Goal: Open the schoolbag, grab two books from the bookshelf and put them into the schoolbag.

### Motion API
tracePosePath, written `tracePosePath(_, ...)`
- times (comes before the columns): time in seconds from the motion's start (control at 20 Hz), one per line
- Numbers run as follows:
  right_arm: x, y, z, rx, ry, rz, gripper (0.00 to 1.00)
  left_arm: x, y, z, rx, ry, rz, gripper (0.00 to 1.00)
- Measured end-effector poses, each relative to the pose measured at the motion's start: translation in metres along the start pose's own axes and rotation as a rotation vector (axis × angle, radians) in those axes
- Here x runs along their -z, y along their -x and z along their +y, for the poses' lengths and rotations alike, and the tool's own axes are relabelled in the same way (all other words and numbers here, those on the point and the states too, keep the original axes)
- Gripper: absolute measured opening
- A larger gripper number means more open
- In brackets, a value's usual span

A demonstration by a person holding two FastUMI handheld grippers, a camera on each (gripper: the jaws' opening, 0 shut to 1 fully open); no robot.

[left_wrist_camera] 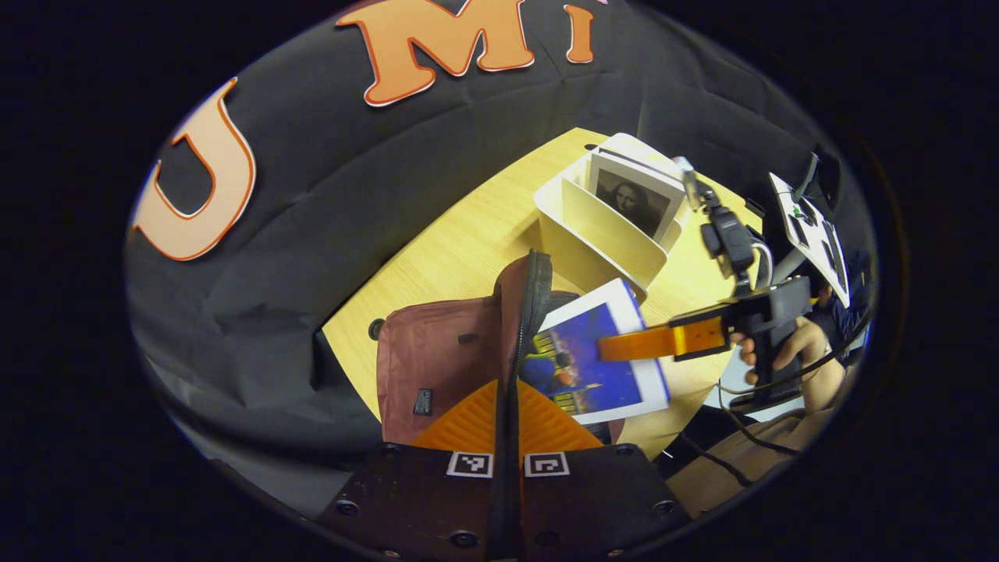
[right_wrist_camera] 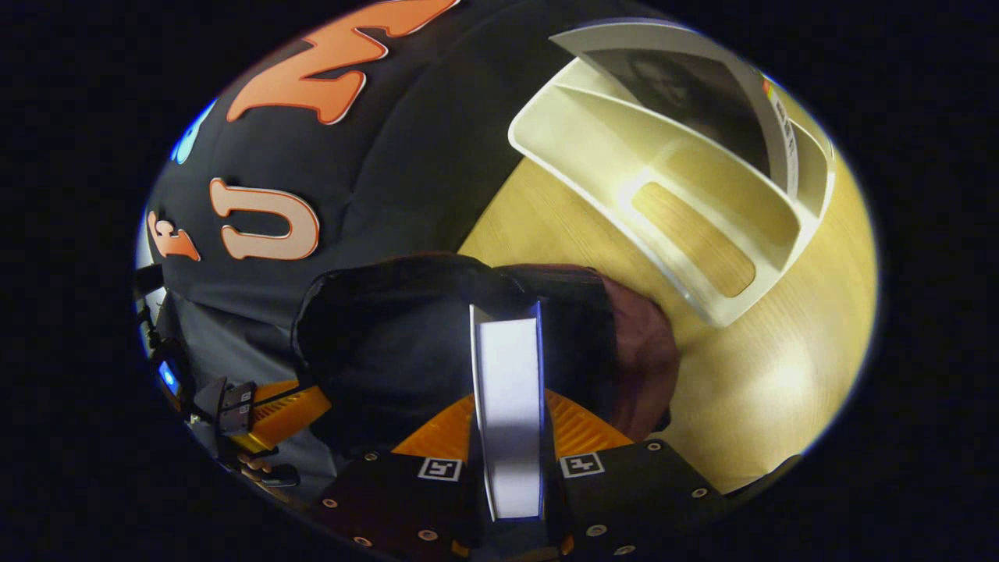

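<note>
Black cloth drapes the booth behind a pale wooden tabletop [left_wrist_camera: 468, 234], where a maroon fabric schoolbag [left_wrist_camera: 437, 359] stands with its zipped mouth pulled apart beside a cream plastic bookshelf with slanted dividers [left_wrist_camera: 601, 234]. One white-bordered book with a grey portrait cover [left_wrist_camera: 634, 199] leans upright in the bookshelf's far compartment; the nearer compartments show bare walls. In the left gripper view, the left hand-held gripper [left_wrist_camera: 507, 425] is pinched on the dark zipper edge of the schoolbag, holding that lip upright. Farther off in that view, the right hand-held gripper [left_wrist_camera: 616, 347], held in a person's hand [left_wrist_camera: 788, 351], grips a thin book with a blue illustrated cover and white border [left_wrist_camera: 597, 363] over the bag's mouth. In the right gripper view the same book [right_wrist_camera: 511, 406] sits edge-on, clamped between both fingers, its far end at the dark opening of the schoolbag [right_wrist_camera: 437, 336].
</note>
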State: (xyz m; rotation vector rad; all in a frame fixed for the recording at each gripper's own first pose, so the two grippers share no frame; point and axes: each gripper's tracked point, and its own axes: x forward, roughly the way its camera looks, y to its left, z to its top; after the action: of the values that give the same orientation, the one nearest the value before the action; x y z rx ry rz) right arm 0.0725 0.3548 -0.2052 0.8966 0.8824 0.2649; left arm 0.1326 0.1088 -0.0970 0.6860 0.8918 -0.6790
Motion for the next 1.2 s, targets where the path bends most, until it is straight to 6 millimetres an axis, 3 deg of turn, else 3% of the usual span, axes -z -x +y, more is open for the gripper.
tracePosePath(0.3,0.006,-0.045,0.019,0.033,0.026,0.002,0.31,-0.003,-0.003,-0.007,0.013,-0.031,-0.001,0.01)
tracePosePath(0.55,-0.004,-0.047,0.017,0.067,0.081,-0.021,0.36,-0.004,-0.008,0.001,0.006,-0.027,0.008,0.01)
tracePosePath(0.6,-0.006,-0.046,0.012,0.083,0.094,-0.017,0.43,-0.002,-0.010,0.003,0.007,-0.019,0.012,0.01)
tracePosePath(0.65,-0.007,-0.044,0.005,0.094,0.104,-0.014,0.67,-0.001,-0.011,0.004,0.009,-0.014,0.014,0.01)
tracePosePath(0.7,-0.010,-0.041,0.004,0.110,0.109,-0.012,0.53,-0.001,-0.012,0.004,0.010,-0.011,0.013,0.00)
tracePosePath(0.75,-0.012,-0.039,-0.001,0.127,0.116,-0.005,0.63,-0.001,-0.013,0.004,0.015,-0.007,0.012,0.01)
tracePosePath(0.8,-0.010,-0.035,-0.007,0.144,0.124,0.006,0.77,-0.002,-0.012,0.004,0.017,-0.001,0.010,0.01)
tracePosePath(0.85,-0.010,-0.031,-0.011,0.151,0.132,0.016,0.96,-0.001,-0.014,0.004,0.021,0.005,0.010,0.01)
tracePosePath(1.2,-0.019,0.025,-0.025,0.137,0.213,0.020,0.97,0.005,-0.019,-0.002,0.046,0.039,-0.003,0.01)
